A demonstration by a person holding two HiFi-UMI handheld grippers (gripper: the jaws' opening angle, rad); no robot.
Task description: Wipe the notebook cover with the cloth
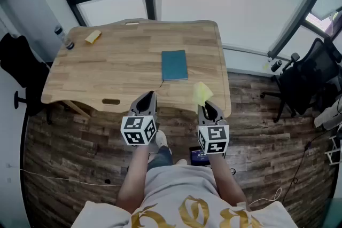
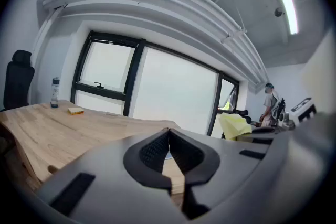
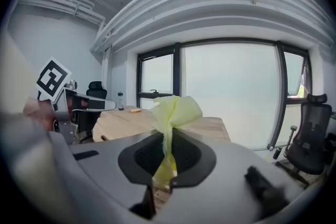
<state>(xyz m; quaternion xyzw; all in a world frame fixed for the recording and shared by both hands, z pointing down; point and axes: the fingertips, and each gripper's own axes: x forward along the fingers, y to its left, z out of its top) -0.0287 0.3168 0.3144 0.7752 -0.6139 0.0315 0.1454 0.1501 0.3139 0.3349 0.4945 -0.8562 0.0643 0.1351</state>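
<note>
Yellow cloth in right gripper — notebook apart

On the wooden table, a bottle stands near a yellow sponge

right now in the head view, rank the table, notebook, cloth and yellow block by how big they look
1. table
2. notebook
3. cloth, bunched in the right gripper and nearer the camera, so its lead over the block is unsure
4. yellow block
</note>
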